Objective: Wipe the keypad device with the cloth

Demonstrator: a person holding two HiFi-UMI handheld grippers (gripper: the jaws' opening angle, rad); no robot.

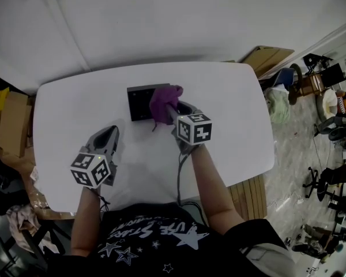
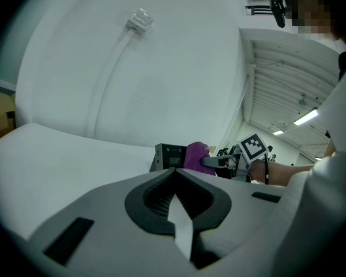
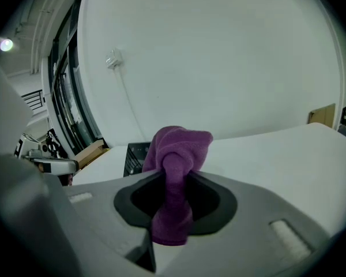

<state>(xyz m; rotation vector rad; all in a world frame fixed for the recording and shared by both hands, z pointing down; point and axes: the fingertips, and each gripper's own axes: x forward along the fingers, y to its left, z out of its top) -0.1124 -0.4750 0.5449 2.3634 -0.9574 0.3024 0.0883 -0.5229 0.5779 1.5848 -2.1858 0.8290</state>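
Keypad device (image 1: 139,104) partly under cloth (image 1: 164,101)

White rounded table (image 1: 236,126) fills the middle, set close to a plain white wall (image 1: 161,22). There's a cardboard box (image 1: 12,123) off the table's left edge, and more flat cardboard (image 1: 266,56) by the far right corner. Pale marbled floor (image 1: 300,149) opens on the right, with black office chairs (image 1: 334,180) scattered across it. Strip lights (image 2: 306,118) glow on a ribbed ceiling, and dark-framed glazing (image 3: 63,103) runs along one side.
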